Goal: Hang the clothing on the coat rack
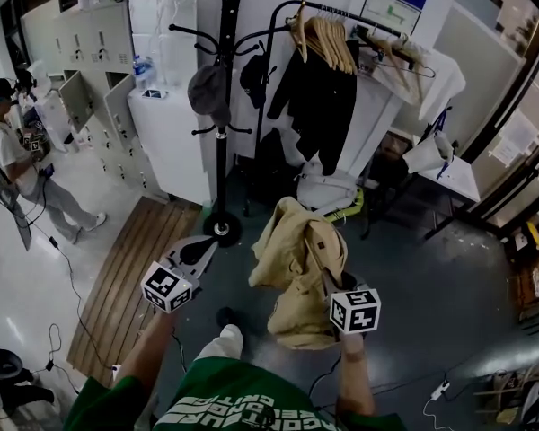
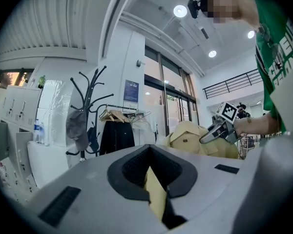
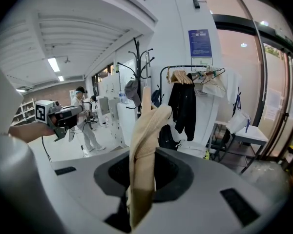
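A beige jacket [image 1: 292, 272] hangs bunched in the air in front of me, with my right gripper [image 1: 316, 257] shut on a fold of it. In the right gripper view that beige fabric [image 3: 144, 130] rises straight up out of the jaws. My left gripper [image 1: 202, 250] hovers to the jacket's left, apart from it, its jaws together with nothing in them. The black coat rack [image 1: 220, 106] stands beyond, carrying a grey cap [image 1: 208, 92] and a dark bag [image 1: 254, 74]. From the left gripper view, the jacket [image 2: 190, 138] and right gripper [image 2: 217, 130] show at the right.
Right of the coat rack, a clothes rail with wooden hangers [image 1: 328, 39] holds a black jacket [image 1: 314, 97]. A white cabinet [image 1: 166, 133] and lockers [image 1: 90, 52] stand behind. A person [image 1: 18, 164] is at far left. A wooden mat [image 1: 130, 277] lies on the floor.
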`<state>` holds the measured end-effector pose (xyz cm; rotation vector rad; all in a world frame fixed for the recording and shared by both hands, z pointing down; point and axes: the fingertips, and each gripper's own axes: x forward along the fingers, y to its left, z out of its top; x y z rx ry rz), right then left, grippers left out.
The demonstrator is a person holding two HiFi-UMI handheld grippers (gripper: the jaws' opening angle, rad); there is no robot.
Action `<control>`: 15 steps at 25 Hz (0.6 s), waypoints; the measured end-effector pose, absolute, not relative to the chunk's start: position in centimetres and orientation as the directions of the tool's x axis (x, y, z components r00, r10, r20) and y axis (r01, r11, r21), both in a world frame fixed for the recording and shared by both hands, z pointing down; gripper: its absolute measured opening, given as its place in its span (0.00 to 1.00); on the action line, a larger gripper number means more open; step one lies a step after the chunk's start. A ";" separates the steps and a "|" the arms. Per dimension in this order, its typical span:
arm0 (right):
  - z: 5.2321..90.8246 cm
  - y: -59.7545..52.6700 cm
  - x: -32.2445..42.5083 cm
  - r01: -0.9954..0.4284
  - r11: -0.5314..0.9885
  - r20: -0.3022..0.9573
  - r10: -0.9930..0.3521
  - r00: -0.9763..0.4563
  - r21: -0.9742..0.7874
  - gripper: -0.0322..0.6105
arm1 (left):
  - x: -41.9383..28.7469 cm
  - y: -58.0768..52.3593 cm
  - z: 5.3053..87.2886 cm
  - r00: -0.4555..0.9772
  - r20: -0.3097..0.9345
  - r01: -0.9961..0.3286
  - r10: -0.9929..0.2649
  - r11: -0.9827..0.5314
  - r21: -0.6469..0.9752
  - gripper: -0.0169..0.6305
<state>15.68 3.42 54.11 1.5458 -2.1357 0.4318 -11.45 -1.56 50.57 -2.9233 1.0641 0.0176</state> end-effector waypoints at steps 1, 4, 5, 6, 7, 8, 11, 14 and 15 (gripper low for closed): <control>54.0 2.7 15.7 -0.947 0.320 0.539 -0.801 -0.259 0.020 0.16 | -11.3 -2.3 50.5 0.767 -0.022 -0.642 -0.641 -0.767 -0.025 0.03; 53.8 0.4 15.6 -0.945 0.327 0.539 -0.800 -0.263 0.026 0.16 | -11.0 -4.8 50.3 0.769 -0.027 -0.639 -0.639 -0.769 -0.025 0.03; 53.7 -0.4 15.6 -0.944 0.328 0.539 -0.801 -0.262 0.028 0.16 | -11.0 -5.6 50.3 0.770 -0.029 -0.638 -0.637 -0.770 -0.024 0.03; 53.7 -1.1 15.5 -0.944 0.329 0.539 -0.800 -0.262 0.029 0.16 | -10.9 -6.4 50.3 0.771 -0.030 -0.636 -0.636 -0.771 -0.024 0.03; 53.7 -1.9 15.5 -0.944 0.329 0.541 -0.800 -0.262 0.030 0.16 | -10.9 -7.2 50.3 0.773 -0.030 -0.635 -0.634 -0.772 -0.023 0.03; 53.8 -2.6 15.4 -0.944 0.329 0.543 -0.798 -0.262 0.029 0.16 | -10.9 -7.9 50.3 0.774 -0.029 -0.633 -0.633 -0.773 -0.024 0.03; 53.7 -4.7 15.2 -0.944 0.328 0.547 -0.796 -0.260 0.028 0.16 | -11.0 -10.3 50.4 0.775 -0.025 -0.631 -0.631 -0.775 -0.021 0.03; 53.9 -6.8 15.1 -0.945 0.327 0.549 -0.794 -0.260 0.026 0.16 | -11.0 -12.5 50.2 0.776 -0.028 -0.630 -0.630 -0.776 -0.022 0.03; 54.0 -7.5 15.1 -0.945 0.326 0.550 -0.794 -0.260 0.025 0.16 | -11.0 -13.2 50.2 0.777 -0.027 -0.629 -0.628 -0.777 -0.024 0.03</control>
